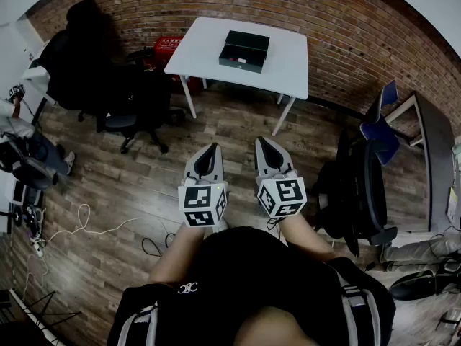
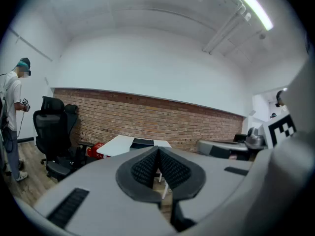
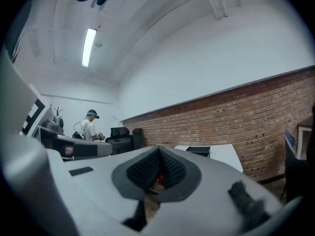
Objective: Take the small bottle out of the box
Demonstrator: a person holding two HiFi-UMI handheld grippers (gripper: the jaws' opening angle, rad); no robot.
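A dark box (image 1: 244, 50) with its lid up rests on a white table (image 1: 288, 63) against the brick wall, well ahead of me. No bottle shows in it from here. My left gripper (image 1: 212, 147) and right gripper (image 1: 261, 141) hang side by side over the wooden floor, far short of the table, both shut with nothing between the pads. The left gripper view shows the box (image 2: 142, 142) small on the table (image 2: 115, 145) beyond its closed jaws. From the right gripper view the box (image 3: 199, 151) and table (image 3: 224, 155) lie off to the right.
Black office chairs (image 1: 119, 85) stand left of the table, with a red crate (image 1: 166, 47) beside them. Another chair (image 1: 364, 186) and a grey desk (image 1: 432, 157) are at the right. A white cable (image 1: 79, 225) trails on the floor. A person (image 2: 11, 117) stands at the left.
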